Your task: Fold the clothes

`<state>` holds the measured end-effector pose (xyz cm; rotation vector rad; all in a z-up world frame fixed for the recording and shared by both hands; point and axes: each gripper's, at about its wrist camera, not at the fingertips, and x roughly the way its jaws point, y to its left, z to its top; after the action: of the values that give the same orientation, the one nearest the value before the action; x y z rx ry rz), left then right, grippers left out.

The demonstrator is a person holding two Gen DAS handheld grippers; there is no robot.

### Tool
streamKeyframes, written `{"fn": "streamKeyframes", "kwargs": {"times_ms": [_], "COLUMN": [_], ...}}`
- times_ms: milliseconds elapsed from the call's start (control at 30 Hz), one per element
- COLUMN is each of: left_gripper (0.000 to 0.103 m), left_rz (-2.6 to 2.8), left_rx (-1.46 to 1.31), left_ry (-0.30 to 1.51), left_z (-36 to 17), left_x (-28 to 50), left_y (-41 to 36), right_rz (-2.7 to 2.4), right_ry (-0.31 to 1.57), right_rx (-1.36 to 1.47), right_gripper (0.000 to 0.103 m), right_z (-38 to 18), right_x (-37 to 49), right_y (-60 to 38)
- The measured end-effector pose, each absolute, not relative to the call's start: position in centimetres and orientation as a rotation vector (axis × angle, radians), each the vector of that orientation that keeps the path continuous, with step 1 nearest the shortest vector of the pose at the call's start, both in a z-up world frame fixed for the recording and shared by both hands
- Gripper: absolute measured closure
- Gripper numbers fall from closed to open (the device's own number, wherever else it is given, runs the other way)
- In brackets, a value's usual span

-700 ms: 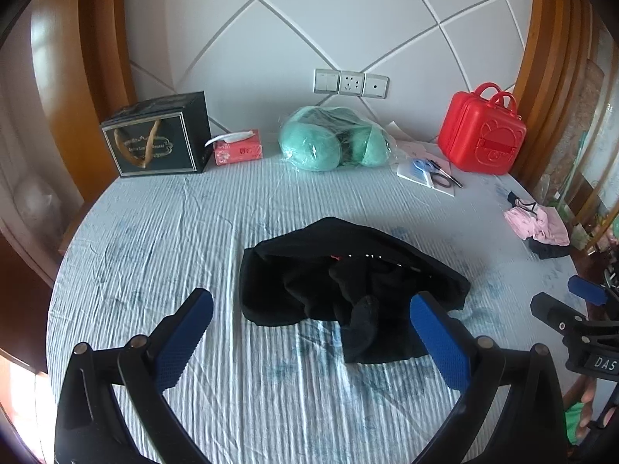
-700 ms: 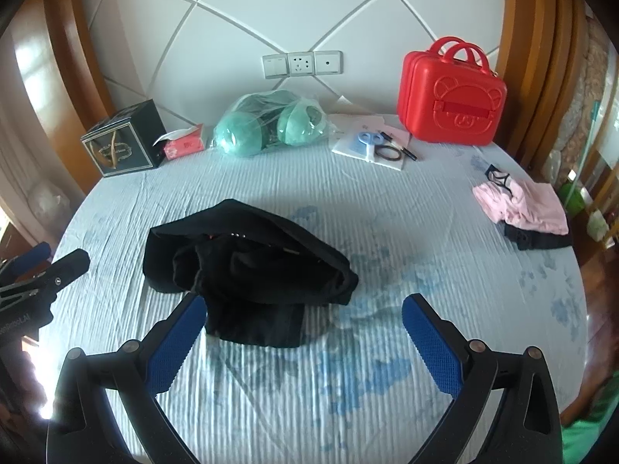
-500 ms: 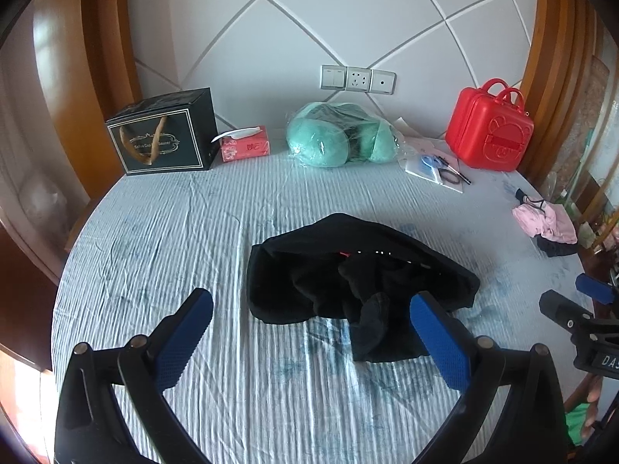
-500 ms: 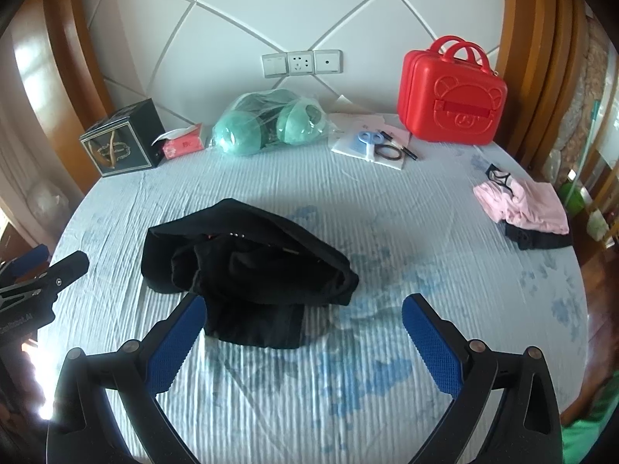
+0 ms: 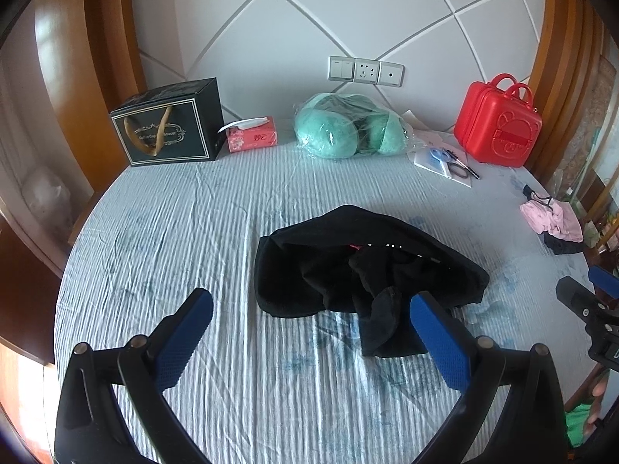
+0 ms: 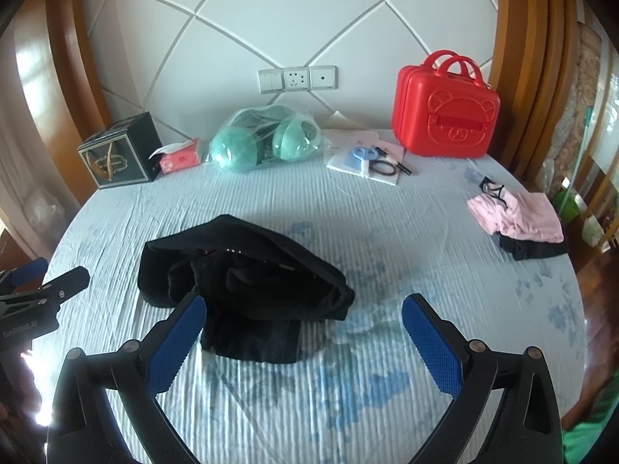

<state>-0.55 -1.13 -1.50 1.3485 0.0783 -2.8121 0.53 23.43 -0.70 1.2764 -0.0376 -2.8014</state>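
Note:
A crumpled black garment (image 5: pixel 359 274) lies in a heap in the middle of the round bed (image 5: pixel 162 239); it also shows in the right wrist view (image 6: pixel 247 282). My left gripper (image 5: pixel 309 305) is open and empty, held above the sheet just in front of the heap. My right gripper (image 6: pixel 301 305) is open and empty, held over the heap's near right edge. A small pile of pink and black clothes (image 6: pixel 514 220) lies at the bed's right edge, also in the left wrist view (image 5: pixel 553 224).
Along the headboard wall stand a dark gift box (image 5: pixel 170 127), a pink tissue pack (image 5: pixel 253 139), a green neck pillow in plastic (image 5: pixel 348 127), papers with scissors (image 6: pixel 367 158) and a red case (image 6: pixel 445 116). Wooden frame and floor ring the bed.
The left wrist view has pulled back and tilted up slightly, so the garment sits a little farther off. The right gripper has barely moved. Both stay open.

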Motion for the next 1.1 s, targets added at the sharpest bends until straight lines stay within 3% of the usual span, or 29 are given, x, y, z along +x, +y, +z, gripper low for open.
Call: {"fn": "streamKeyframes", "kwargs": {"times_ms": [1100], "left_gripper": [0.0], "left_rz": [-2.793], "left_rx": [1.401], "left_ry": [0.085], "left_z": [-2.5], "left_x": [-1.1], "left_y": [-1.6], "right_rz": [-2.795], "right_ry": [-0.04], "right_rx": [1.304], "right_gripper": [0.0], "right_z": [-1.1], "right_x": [0.3], "right_y": [23.6]}}
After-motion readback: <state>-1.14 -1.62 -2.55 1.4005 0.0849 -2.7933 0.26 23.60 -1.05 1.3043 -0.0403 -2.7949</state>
